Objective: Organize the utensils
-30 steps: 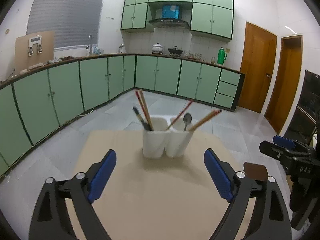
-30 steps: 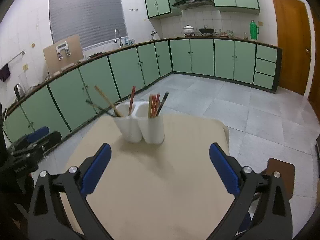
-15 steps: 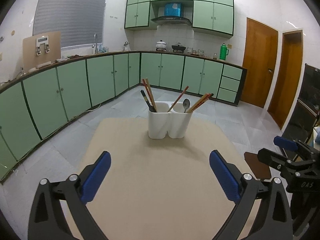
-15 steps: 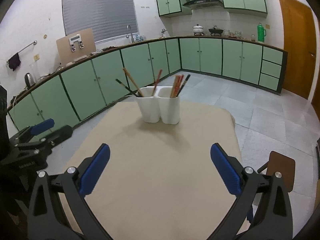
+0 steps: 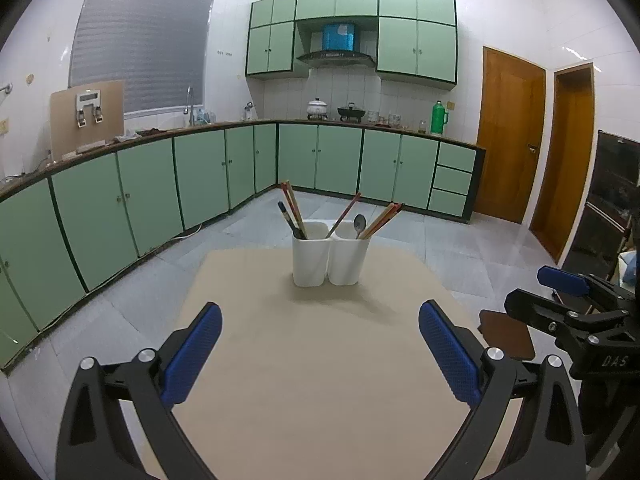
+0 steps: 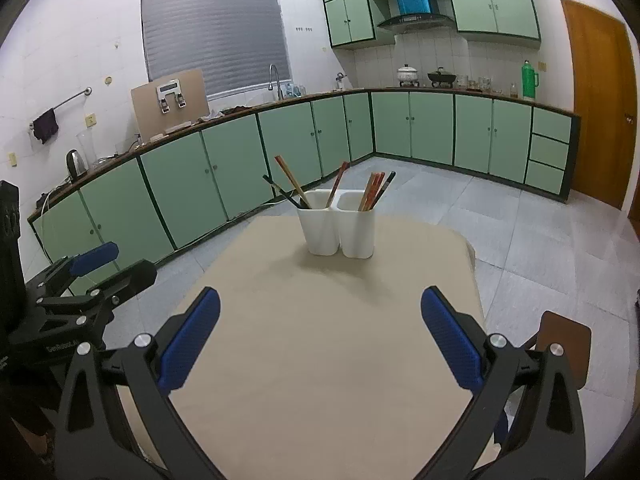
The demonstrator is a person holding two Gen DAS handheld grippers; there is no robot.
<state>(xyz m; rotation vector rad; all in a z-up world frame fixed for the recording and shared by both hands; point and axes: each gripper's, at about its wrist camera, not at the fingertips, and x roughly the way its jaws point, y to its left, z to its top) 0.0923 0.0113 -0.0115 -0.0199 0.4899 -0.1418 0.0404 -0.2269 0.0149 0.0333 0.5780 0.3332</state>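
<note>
In the left wrist view, the left claw (image 5: 320, 354) is seen spread wide, with nothing between its blue pads (image 5: 192, 354). A white holder (image 5: 329, 257) with two cups is seen standing upright on the counter (image 5: 320, 380), well ahead of the claw. In the left cup of the holder, a few chopsticks (image 5: 291, 210) are seen leaning. In the right cup, a spoon (image 5: 359, 224) and more chopsticks are seen. The right claw (image 5: 568, 300) is seen off to the right of the holder, away from it.

In the right wrist view, the right claw (image 6: 320, 348) is also seen spread wide and empty. The same holder (image 6: 340, 226) is seen standing well ahead of it, with sticks in both cups. The spoon cannot be made out here. No loose utensil is seen on the counter around the holder.

The sorting looks done, or nearly so, since everything is seen inside the cups. If more is wanted, a claw would have to be brought forward to the holder and closed on one stick.
</note>
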